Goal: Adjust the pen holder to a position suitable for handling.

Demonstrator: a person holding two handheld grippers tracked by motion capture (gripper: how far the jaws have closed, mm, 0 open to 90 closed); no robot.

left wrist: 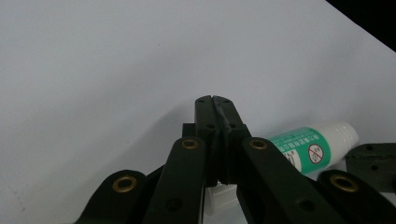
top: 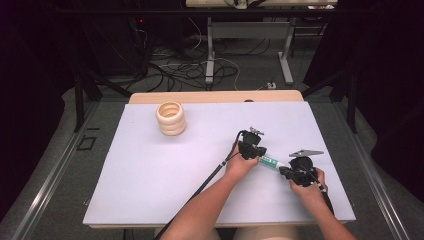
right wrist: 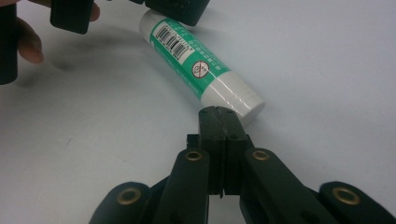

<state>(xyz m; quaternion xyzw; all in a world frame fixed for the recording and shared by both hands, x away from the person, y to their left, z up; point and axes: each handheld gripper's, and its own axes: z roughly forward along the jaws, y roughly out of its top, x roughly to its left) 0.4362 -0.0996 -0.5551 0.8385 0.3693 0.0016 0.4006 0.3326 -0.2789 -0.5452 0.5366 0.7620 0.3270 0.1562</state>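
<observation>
Glue stick [top: 270,161], white with a green label, lies on its side on your white table sheet [top: 150,175], right of the middle and toward the near edge, squarely between your two grippers. Your left gripper [top: 252,150] sits at the stick's left end; in the left gripper view its jaws are pressed flat together with nothing caught between them, and the glue stick [left wrist: 313,150] lies just beside them to the right, its white end pointing away. Your right gripper [top: 292,172] sits at the stick's right end, with its grey three-cornered plate [top: 306,152] on top. In the right gripper view its jaws are likewise fully closed on nothing, and their tip stands right at the white end of the glue stick [right wrist: 201,70]; whether tip and stick actually touch, you cannot tell. In that same view the stick runs away toward the far left, barcode up, and meets the left gripper [right wrist: 175,9] and your left hand [right wrist: 28,39] at its far end. Well apart, at the far left of the sheet, stands a stack of pale wooden rings [top: 171,118].
</observation>
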